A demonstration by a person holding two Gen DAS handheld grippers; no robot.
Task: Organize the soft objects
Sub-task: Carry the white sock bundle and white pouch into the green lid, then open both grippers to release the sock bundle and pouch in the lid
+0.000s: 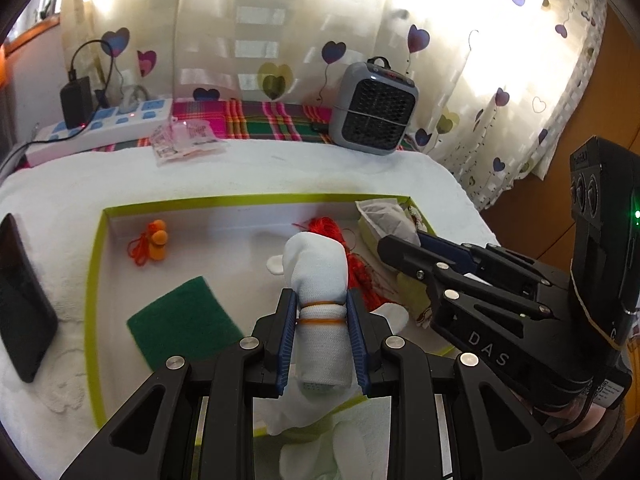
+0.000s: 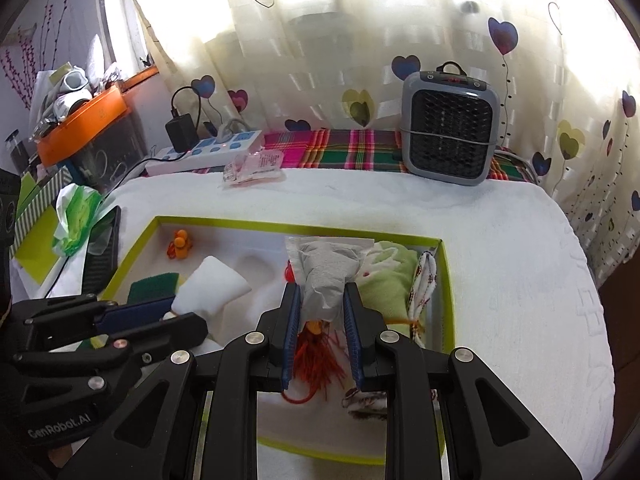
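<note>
Both grippers loaded over tray

L gripper (image 1: 321, 312): jaws clamped on white sock roll (image 1: 318, 280) w/ orange bands, over green-rimmed tray (image 1: 93, 280) on table. R gripper (image 2: 322, 312): jaws pinching grey pouch (image 2: 328, 276) above red tassel (image 2: 316, 354), beside green cloth (image 2: 390, 280).

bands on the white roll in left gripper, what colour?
Orange bands on the roll; clearest in the left wrist view.

Grey fan heater (image 2: 450, 126) stands on the plaid cloth (image 2: 340, 148) beyond my surface. White power strip (image 1: 100, 128) far left, black adapter (image 1: 76, 100) plugged in. Heart-print curtain (image 2: 360, 40) behind.
</note>
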